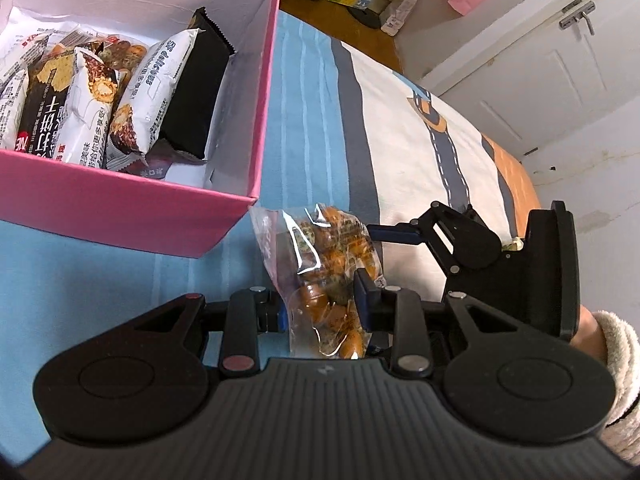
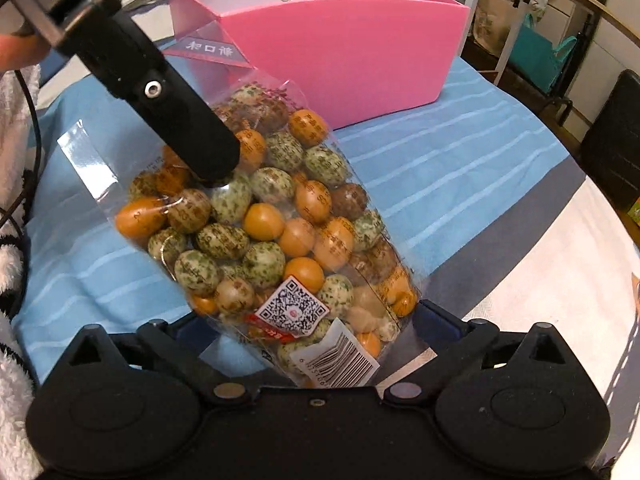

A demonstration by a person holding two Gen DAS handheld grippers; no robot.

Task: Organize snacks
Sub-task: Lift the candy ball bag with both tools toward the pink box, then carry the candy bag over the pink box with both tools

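A clear bag of orange and green coated nuts (image 1: 320, 256) stands on the blue striped bed cover (image 1: 312, 120), just right of the pink box (image 1: 132, 208). My left gripper (image 1: 322, 300) is shut on the bag's lower part. In the right wrist view the same bag (image 2: 272, 220) fills the middle, with my left gripper (image 2: 216, 168) coming down onto it from the upper left. My right gripper (image 2: 314, 324) stands wide open, one finger on each side of the bag's barcode end; one of its fingers (image 1: 390, 235) shows beside the bag. The pink box (image 2: 352, 48) lies behind.
Several wrapped snack packs (image 1: 152, 92) stand in a row inside the box, with a gap at its right end. A fleece sleeve (image 1: 616, 360) shows at the right. A white door (image 1: 560, 64) and a dark chair (image 2: 616, 140) lie beyond the bed.
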